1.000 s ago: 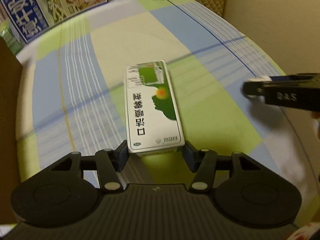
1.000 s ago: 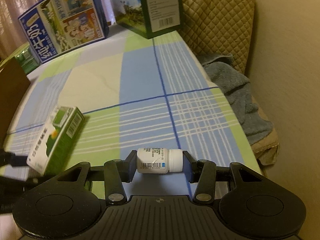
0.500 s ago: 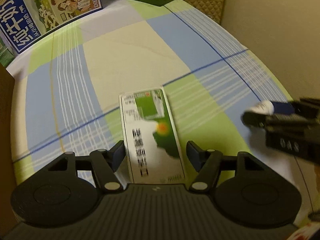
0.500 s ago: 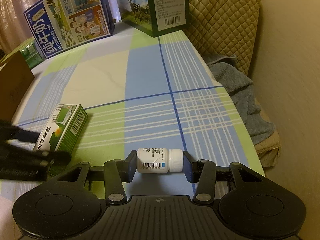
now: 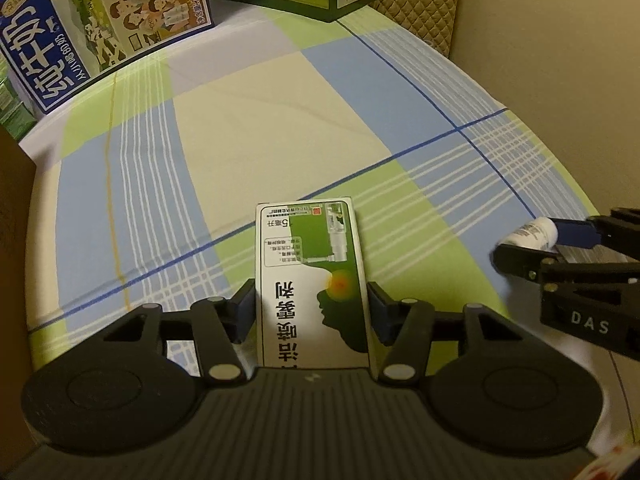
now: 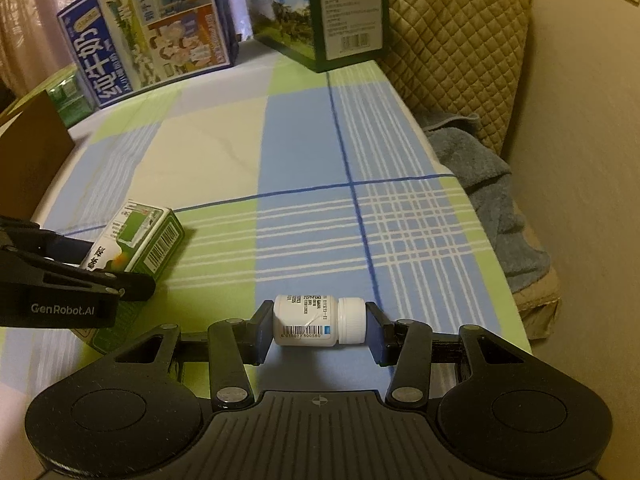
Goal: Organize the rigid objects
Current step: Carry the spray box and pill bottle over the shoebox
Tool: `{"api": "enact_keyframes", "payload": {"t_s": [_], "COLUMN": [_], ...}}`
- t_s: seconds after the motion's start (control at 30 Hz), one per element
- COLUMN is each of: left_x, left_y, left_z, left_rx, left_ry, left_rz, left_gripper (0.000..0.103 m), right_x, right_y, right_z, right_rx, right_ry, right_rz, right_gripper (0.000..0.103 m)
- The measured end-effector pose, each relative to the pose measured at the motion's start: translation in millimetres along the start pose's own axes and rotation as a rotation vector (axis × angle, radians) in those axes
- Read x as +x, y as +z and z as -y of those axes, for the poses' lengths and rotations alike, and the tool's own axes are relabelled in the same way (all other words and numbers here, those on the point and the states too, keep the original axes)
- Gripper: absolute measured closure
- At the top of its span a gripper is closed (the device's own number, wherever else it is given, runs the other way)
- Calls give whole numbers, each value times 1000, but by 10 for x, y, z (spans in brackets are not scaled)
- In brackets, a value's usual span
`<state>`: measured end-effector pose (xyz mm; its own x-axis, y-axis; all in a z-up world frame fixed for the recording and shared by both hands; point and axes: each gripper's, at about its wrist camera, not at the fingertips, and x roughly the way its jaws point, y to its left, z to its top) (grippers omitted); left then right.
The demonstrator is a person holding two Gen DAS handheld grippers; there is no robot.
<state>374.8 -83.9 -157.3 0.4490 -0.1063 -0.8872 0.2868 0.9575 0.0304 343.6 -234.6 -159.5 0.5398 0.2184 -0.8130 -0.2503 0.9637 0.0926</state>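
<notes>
- My left gripper (image 5: 311, 310) has just been closing its jaws, and the green-and-white medicine box (image 5: 312, 276) sits between them; both pads now touch its long sides, so I read this as a grip on the box.
- The box lies flat on the checked tablecloth (image 5: 280, 128), its printed face up, its far end pointing toward 12 o'clock in my left wrist view.
- In my right wrist view the same box (image 6: 136, 242) shows at 9 o'clock, with the left gripper's black fingers (image 6: 132, 280) around its near end.
- My right gripper (image 6: 318, 330) is clamped on the white pill bottle (image 6: 306, 320), which lies sideways between the pads, ribbed cap toward 3 o'clock, barcode facing me.
- I cannot tell whether the bottle rests on the cloth or hangs just above it.
- At 11 o'clock on the far edge stands a blue milk carton case (image 6: 152, 36); at 12 o'clock, a dark green carton case (image 6: 340, 12). Both are closed, so I cannot see what they hold.
- A brown cardboard box (image 6: 28, 160) edges in at 9 to 10 o'clock; its inside is hidden.
- A blue towel (image 6: 492, 196) lies off the table's edge at 3 o'clock, beside a quilted cushion (image 6: 452, 40).
</notes>
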Motion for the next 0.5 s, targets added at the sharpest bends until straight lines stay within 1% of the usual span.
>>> {"api": "enact_keyframes", "payload": {"t_s": [0.1,0.27,0.37,0.5], "left_x": [-120,-429,-696,-1053], "left_y": [-49,-127,-166,-254], "left_z": [-39,-198,-387,-685], "left_rx": [-15,-64,-106,-162], "left_ry": [-3,3,17,47], "left_rz": [17,59,103,154], "left_gripper": [51,51,51,51], "right_x": [-48,-167,-247,-379], "right_y": [16,100,181,308], "right_z": [-95,-351,-556,-937], "right_rx": [-21,-70,-106,-157], "right_ry": [29,82,125,204], "right_rz": [11,43,68,104], "right_gripper": [59,59,59,59]}}
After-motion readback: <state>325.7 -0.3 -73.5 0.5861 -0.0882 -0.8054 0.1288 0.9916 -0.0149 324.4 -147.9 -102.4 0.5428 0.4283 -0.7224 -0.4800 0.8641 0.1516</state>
